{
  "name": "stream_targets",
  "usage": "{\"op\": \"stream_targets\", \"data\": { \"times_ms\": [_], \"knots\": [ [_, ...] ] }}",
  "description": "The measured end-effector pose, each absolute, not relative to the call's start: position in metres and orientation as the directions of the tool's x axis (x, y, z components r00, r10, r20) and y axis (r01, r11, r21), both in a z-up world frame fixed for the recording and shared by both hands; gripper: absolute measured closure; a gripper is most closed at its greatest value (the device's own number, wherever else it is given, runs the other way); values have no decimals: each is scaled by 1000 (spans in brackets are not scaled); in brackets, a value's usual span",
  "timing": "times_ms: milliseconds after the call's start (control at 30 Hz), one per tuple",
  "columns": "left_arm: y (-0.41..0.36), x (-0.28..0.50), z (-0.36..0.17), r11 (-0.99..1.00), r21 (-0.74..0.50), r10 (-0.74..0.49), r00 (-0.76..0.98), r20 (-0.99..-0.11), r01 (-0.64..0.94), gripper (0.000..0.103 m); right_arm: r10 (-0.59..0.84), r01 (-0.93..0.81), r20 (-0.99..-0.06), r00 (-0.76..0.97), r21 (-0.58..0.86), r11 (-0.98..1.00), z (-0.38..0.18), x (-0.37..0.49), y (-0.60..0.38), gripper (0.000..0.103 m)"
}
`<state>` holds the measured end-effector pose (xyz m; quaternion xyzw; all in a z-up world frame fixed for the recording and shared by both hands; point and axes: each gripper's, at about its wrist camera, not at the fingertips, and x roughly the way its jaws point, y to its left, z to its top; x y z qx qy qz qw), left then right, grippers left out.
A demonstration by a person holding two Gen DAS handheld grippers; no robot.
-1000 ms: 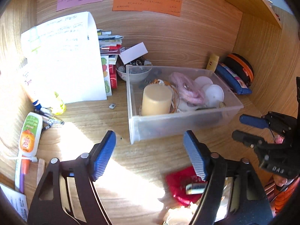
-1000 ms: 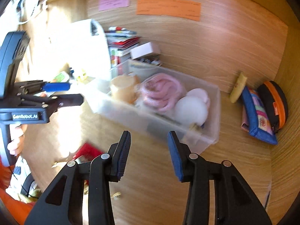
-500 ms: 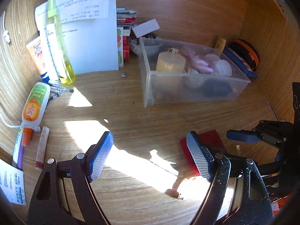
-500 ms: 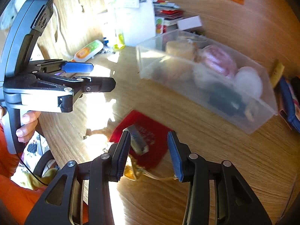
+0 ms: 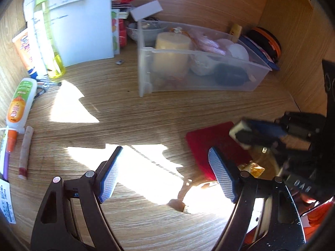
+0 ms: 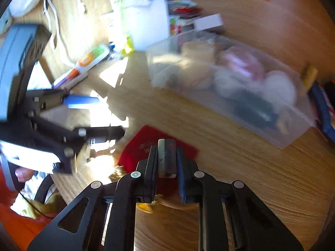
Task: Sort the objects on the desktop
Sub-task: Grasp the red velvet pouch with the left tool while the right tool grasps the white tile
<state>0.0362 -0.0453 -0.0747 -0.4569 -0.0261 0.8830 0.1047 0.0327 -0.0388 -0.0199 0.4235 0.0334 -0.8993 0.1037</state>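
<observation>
In the left wrist view, the left gripper (image 5: 165, 173) sits at lower centre, jaws wide apart over bare desk (image 5: 146, 108). Lower right, the right gripper (image 6: 166, 163) is clamped on a small block (image 6: 166, 156) above the red pouch (image 5: 209, 144); the clear bin (image 5: 199, 83) stands upper centre.

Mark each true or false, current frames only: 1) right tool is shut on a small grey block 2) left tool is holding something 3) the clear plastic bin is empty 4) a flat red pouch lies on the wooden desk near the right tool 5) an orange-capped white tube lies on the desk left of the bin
1) True: the right tool is shut on the small grey rectangular block.
2) False: the left tool is open and holds nothing.
3) False: the clear plastic bin holds a cream cylinder among other items.
4) True: the flat red pouch lies on the wooden desk there.
5) True: the orange-capped white tube lies there.
</observation>
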Motion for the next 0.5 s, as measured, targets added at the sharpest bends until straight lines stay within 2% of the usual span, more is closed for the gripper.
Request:
{"op": "stream_targets", "data": {
  "times_ms": [233, 367, 500],
  "knots": [
    [-6, 39, -89, -953, -149, 267, -504, -821, -262, 22, -100, 112, -741, -664, 35, -993, -2, 47, 0, 88],
    [12, 37, -96, -949, -117, 255, -496, -830, -292, 17, -90, 72, -739, -668, 56, -996, -1, 50, 17, 88],
    [25, 34, -97, -954, -72, 223, -527, -820, -292, 18, -82, 46, -740, -668, 70, -997, -4, 53, 25, 88]
  ]
}}
